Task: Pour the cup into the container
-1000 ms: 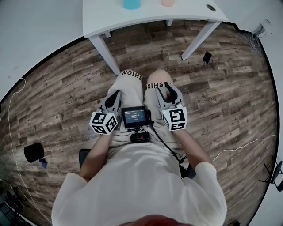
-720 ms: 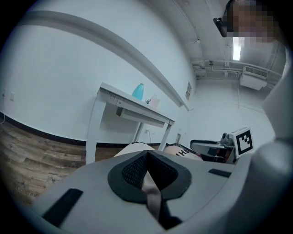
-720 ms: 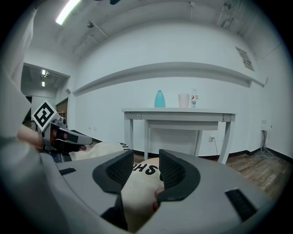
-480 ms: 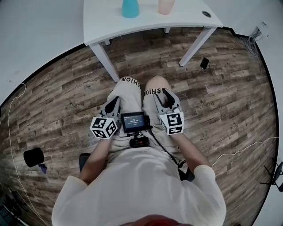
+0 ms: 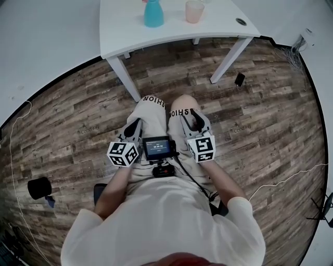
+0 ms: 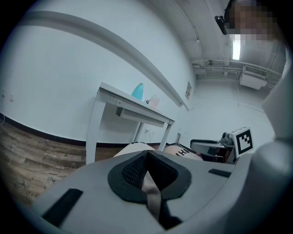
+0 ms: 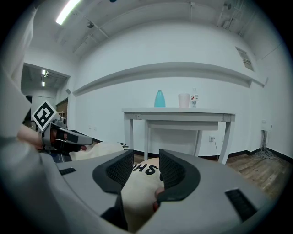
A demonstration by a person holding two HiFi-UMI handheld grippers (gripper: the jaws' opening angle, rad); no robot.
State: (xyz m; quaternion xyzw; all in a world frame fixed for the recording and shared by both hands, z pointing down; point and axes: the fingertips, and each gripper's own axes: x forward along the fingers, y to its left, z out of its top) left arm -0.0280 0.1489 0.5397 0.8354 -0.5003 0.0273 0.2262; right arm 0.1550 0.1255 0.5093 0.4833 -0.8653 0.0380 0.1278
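A teal container (image 5: 154, 14) and a pale pink cup (image 5: 194, 11) stand on a white table (image 5: 171, 32) ahead of me. Both grippers rest over my lap, far from the table. My left gripper (image 5: 136, 123) has its pads closed together with nothing in them. My right gripper (image 5: 193, 115) shows a narrow gap between its pads, and only my knee shows behind it. In the right gripper view the container (image 7: 159, 99) and cup (image 7: 184, 100) sit side by side above the gripper (image 7: 145, 169). In the left gripper view the container (image 6: 138, 92) and cup (image 6: 154, 101) stand far beyond the gripper (image 6: 146, 157).
A small screen device (image 5: 157, 148) sits on my lap between the grippers. The table's legs (image 5: 122, 70) stand on a wood floor. A black object (image 5: 239, 79) lies by the right leg, another (image 5: 39, 187) at the left. A small bottle (image 7: 194, 99) stands beside the cup.
The head view has shifted, so the table, container and cup show more fully. Both grippers sit slightly lower in the picture, still over the lap.
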